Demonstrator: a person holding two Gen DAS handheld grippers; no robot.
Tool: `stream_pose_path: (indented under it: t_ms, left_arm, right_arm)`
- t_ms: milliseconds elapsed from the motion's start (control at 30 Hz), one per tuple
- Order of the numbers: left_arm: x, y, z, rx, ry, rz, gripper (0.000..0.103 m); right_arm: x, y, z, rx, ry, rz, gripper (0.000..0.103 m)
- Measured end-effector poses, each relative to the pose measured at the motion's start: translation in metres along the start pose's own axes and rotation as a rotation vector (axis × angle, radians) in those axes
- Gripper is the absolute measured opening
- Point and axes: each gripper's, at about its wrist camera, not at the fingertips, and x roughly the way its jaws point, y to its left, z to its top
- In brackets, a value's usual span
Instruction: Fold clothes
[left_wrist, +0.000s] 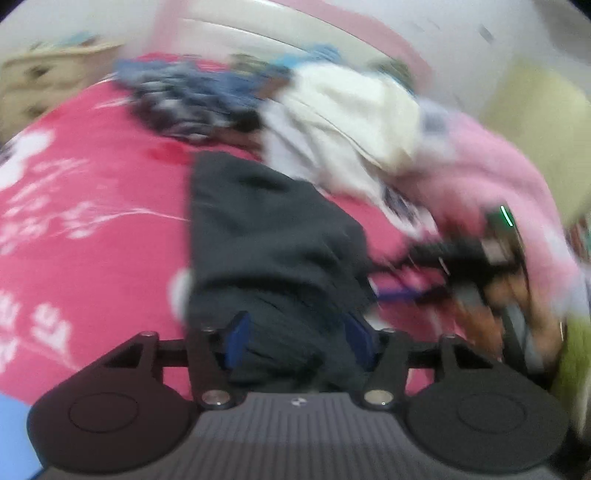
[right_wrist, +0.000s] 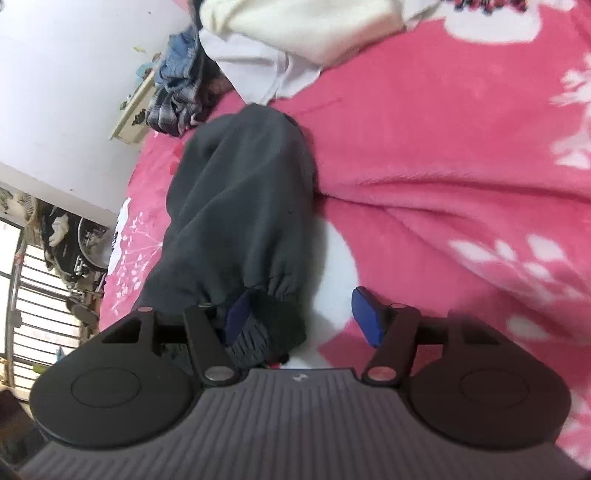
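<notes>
A dark grey garment (left_wrist: 269, 236) lies in a long folded strip on the pink bedspread (left_wrist: 92, 206). In the blurred left wrist view my left gripper (left_wrist: 299, 339) is open, and the near end of the garment lies between its blue pads (left_wrist: 238, 339) without being pinched. In the right wrist view the garment (right_wrist: 240, 192) ends in an elastic ribbed cuff (right_wrist: 269, 325). My right gripper (right_wrist: 301, 317) is open: the cuff rests against the left pad (right_wrist: 238, 317), while the right pad (right_wrist: 365, 317) stands apart over the bedspread (right_wrist: 424, 155). The right gripper (left_wrist: 476, 254) also shows blurred, held by a hand.
A heap of unfolded clothes sits at the far side of the bed: a cream and white piece (left_wrist: 351, 122), blue and checked ones (left_wrist: 192, 92), a pink one (left_wrist: 491, 173). A wooden cabinet (right_wrist: 135, 110) stands against the wall beyond the bed. A metal railing (right_wrist: 33, 325) is at the left.
</notes>
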Motion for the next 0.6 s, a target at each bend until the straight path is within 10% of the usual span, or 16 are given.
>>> stream_pose_path:
  t_ms: [433, 600]
  left_arm:
    - [0.043, -0.01, -0.018, -0.071, 0.088, 0.139, 0.042]
    - [0.045, -0.001, -0.02, -0.127, 0.089, 0.142, 0.037]
  right_arm:
    - [0.016, 0.003, 0.003, 0.015, 0.006, 0.128, 0.062]
    - [0.024, 0.012, 0.005, -0.044, 0.005, 0.143, 0.026]
